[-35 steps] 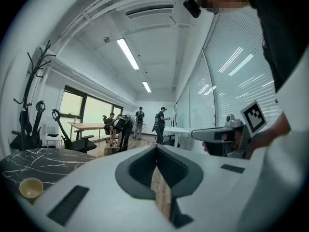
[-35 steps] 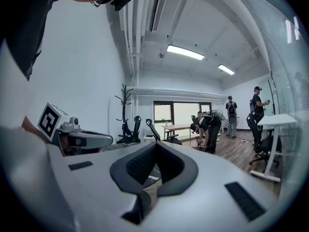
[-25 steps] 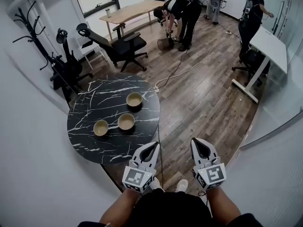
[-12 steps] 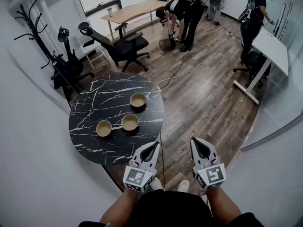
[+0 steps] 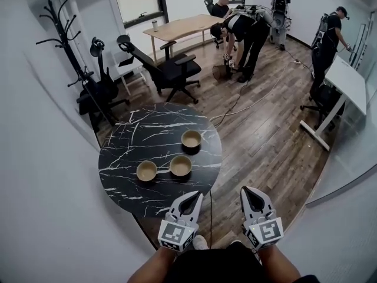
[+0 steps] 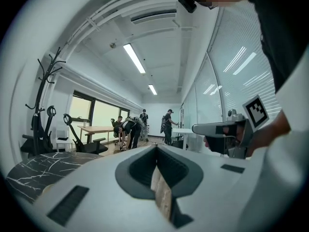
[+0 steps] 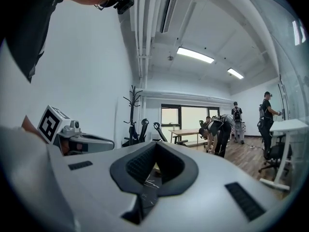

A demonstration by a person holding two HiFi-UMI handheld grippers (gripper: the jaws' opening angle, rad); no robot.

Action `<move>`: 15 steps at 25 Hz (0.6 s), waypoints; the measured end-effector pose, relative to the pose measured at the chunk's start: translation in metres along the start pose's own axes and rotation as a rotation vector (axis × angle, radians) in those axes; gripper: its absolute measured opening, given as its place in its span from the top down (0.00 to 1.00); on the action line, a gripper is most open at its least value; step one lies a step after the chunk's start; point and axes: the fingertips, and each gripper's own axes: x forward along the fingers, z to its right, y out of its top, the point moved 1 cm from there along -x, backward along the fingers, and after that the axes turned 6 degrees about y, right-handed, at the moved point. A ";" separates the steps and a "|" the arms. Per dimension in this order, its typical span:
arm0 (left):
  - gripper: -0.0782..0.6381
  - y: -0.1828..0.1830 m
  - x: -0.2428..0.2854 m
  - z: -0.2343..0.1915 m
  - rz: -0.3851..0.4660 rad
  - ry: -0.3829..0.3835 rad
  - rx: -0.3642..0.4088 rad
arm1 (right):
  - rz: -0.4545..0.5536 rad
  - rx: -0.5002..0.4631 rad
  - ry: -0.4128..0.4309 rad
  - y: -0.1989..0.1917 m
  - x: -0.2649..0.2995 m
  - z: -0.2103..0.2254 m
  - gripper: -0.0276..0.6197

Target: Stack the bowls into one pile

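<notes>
Three tan bowls stand apart on a round black marble table (image 5: 123, 158): one at the left (image 5: 146, 171), one in the middle (image 5: 181, 165), one further back on the right (image 5: 191, 138). My left gripper (image 5: 194, 197) hangs shut and empty just past the table's near edge, short of the bowls. My right gripper (image 5: 250, 192) is shut and empty too, over the wooden floor to the table's right. The left gripper view shows the right gripper (image 6: 219, 129) beside it and a strip of the table (image 6: 34, 170). In the right gripper view the table (image 7: 147, 183) shows through the jaw notch.
A black office chair (image 5: 168, 69) and a coat stand (image 5: 65, 22) stand behind the table. A white wall runs along the left. Several people work at the far desks (image 5: 188, 25); a white desk (image 5: 347, 81) is at the right. A cable (image 5: 241, 102) lies on the wooden floor.
The table and bowls have shifted right and nearer in the head view; both grippers, still shut, now sit closer to the table's near edge.
</notes>
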 end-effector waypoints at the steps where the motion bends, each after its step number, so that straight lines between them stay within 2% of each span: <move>1: 0.87 0.000 -0.004 -0.004 0.002 0.007 0.001 | 0.004 0.004 0.009 0.001 0.003 -0.005 0.94; 7: 0.87 0.005 -0.018 -0.029 0.025 0.060 0.006 | 0.010 -0.016 0.071 0.004 0.029 -0.025 0.94; 15: 0.87 0.000 -0.016 -0.061 0.008 0.133 -0.007 | -0.003 0.002 0.126 -0.002 0.068 -0.028 0.94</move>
